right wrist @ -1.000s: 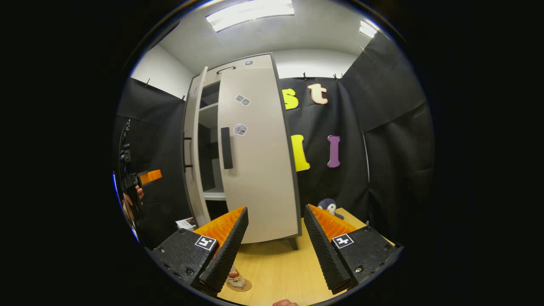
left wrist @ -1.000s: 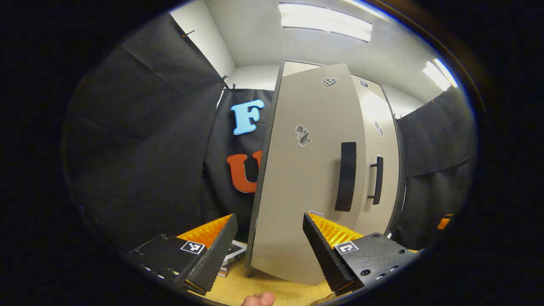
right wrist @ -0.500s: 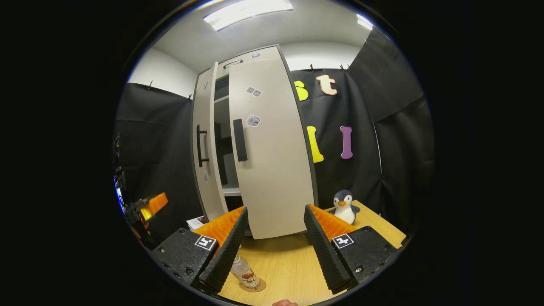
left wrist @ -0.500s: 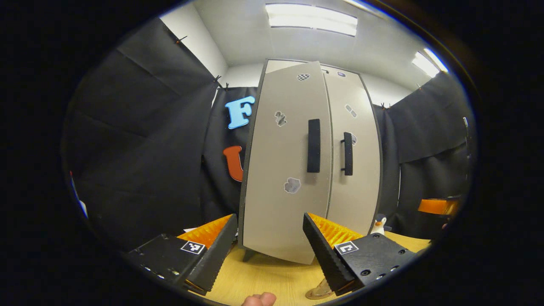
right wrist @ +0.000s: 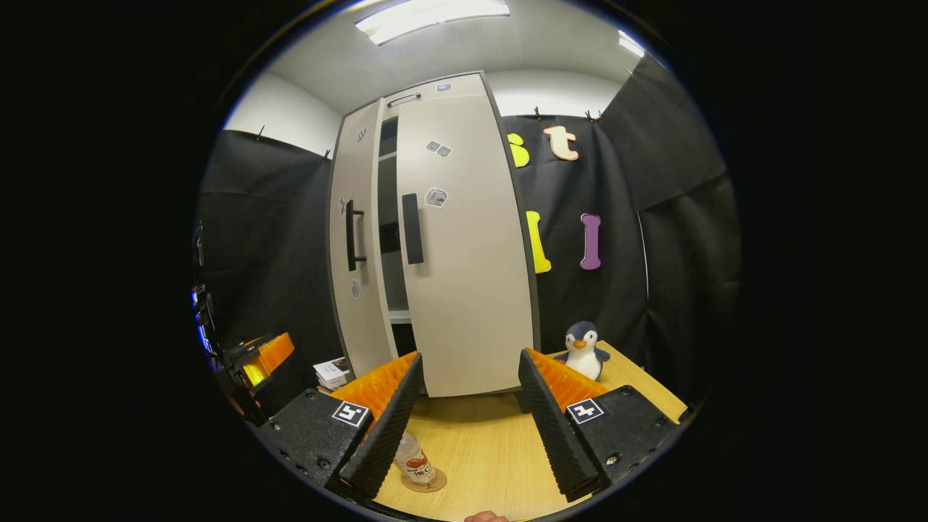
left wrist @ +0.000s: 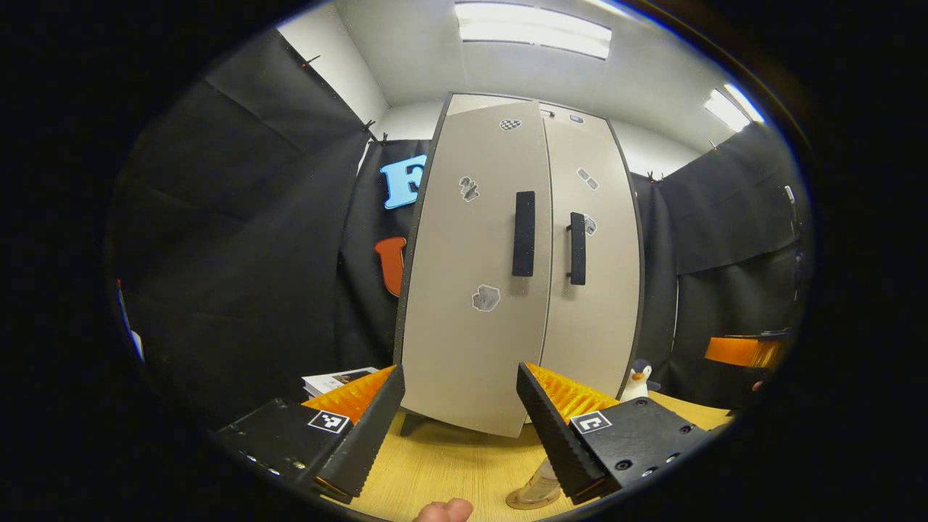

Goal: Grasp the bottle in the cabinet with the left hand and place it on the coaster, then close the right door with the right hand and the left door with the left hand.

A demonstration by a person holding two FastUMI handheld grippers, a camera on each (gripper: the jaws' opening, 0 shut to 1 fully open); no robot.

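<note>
The tall beige cabinet stands on the wooden table. In the right gripper view its right door [right wrist: 471, 275] lies flat against the front. The left door [right wrist: 359, 290] stands a little ajar, with a dark slit [right wrist: 388, 239] between the two. In the left gripper view the left door [left wrist: 471, 275] and right door [left wrist: 591, 290] look nearly flush. A small clear bottle [right wrist: 413, 458] stands upright on the round coaster [right wrist: 433, 480]; it also shows as the bottle [left wrist: 540, 484] behind one finger. My left gripper [left wrist: 458, 373] is open in front of the left door, not touching it. My right gripper [right wrist: 470, 357] is open before the right door.
A toy penguin [right wrist: 583, 349] sits on the table right of the cabinet. A stack of books [right wrist: 332, 373] lies at the cabinet's left foot. The other hand-held gripper [right wrist: 261, 355] hangs at the far left of the right gripper view. Black cloth walls close in the booth.
The left door has swung from well open to nearly shut. My left gripper has drawn back from it. The slit between the doors has narrowed in the right gripper view.
</note>
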